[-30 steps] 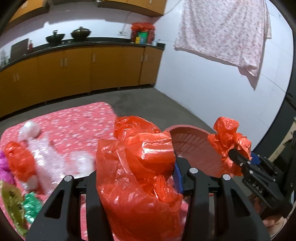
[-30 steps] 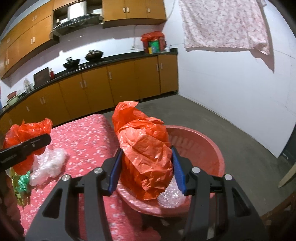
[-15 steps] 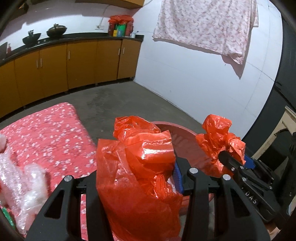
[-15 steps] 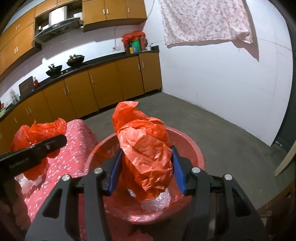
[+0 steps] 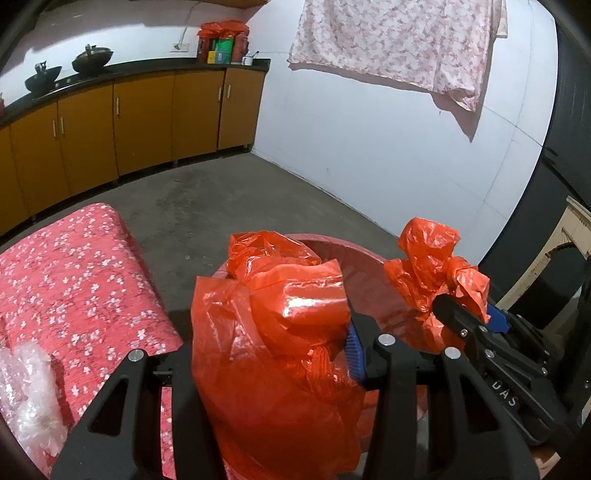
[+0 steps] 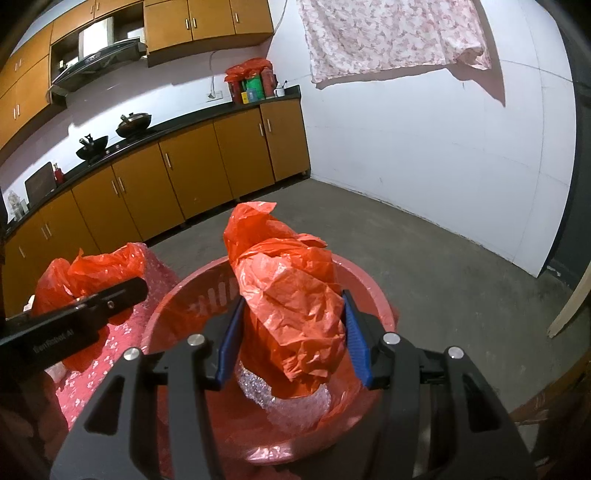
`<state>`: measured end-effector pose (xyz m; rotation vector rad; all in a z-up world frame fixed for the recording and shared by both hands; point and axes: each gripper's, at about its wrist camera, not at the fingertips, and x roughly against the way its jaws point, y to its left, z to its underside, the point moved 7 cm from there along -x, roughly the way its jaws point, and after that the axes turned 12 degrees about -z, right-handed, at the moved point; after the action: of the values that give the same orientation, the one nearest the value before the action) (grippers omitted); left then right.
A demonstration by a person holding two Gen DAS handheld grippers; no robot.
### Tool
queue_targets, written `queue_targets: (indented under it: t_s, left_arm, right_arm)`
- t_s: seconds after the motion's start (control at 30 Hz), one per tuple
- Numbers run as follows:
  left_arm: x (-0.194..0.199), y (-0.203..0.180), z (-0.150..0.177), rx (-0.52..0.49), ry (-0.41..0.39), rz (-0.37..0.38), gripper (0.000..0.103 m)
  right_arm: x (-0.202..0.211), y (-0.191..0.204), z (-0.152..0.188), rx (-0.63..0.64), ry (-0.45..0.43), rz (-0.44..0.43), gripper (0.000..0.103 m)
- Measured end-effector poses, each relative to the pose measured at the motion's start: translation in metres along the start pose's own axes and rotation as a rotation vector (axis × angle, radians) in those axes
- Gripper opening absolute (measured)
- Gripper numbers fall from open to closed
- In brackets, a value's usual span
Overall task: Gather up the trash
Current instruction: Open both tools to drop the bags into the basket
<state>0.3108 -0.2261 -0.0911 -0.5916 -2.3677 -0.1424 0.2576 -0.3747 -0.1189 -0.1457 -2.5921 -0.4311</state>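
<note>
My left gripper (image 5: 269, 354) is shut on a crumpled red plastic bag (image 5: 273, 332) and holds it at the near rim of a red plastic basin (image 5: 369, 269). My right gripper (image 6: 291, 343) is shut on a second red plastic bag (image 6: 291, 295) and holds it over the basin (image 6: 173, 306), above bubble wrap (image 6: 295, 410) lying inside. The right gripper and its bag also show in the left wrist view (image 5: 432, 277). The left gripper's bag shows in the right wrist view (image 6: 88, 273).
A table with a red flowered cloth (image 5: 74, 280) stands left of the basin, with bubble wrap (image 5: 29, 387) on it. Orange kitchen cabinets (image 6: 192, 173) line the far wall. A white wall (image 6: 424, 147) with a hanging flowered cloth (image 6: 388, 33) stands to the right. Grey floor lies between.
Both grippers have moved right, off the table and over the basin, each still holding its red bag. The trash on the table has slid out of the left view.
</note>
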Motion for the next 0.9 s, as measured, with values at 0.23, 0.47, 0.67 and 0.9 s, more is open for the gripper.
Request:
queue_targets:
  t_s: [0.23, 0.47, 0.67, 0.9]
  left_arm:
    - [-0.009, -0.008, 0.001, -0.008, 0.010, 0.020, 0.046]
    - [-0.016, -0.005, 0.003, 0.008, 0.024, 0.019, 0.065]
    - [-0.018, 0.016, 0.007, 0.064, 0.044, -0.014, 0.070]
    - [-0.007, 0.032, 0.010, 0.084, 0.026, -0.068, 0.082]
  right_arm:
    - [-0.005, -0.002, -0.004, -0.008, -0.013, -0.001, 0.049]
    - [-0.004, -0.003, -0.005, -0.019, -0.035, -0.012, 0.060]
    - [0.002, -0.014, -0.002, -0.030, -0.040, 0.027, 0.069]
    - [0.017, -0.011, -0.007, 0.013, -0.104, 0.099, 0.099]
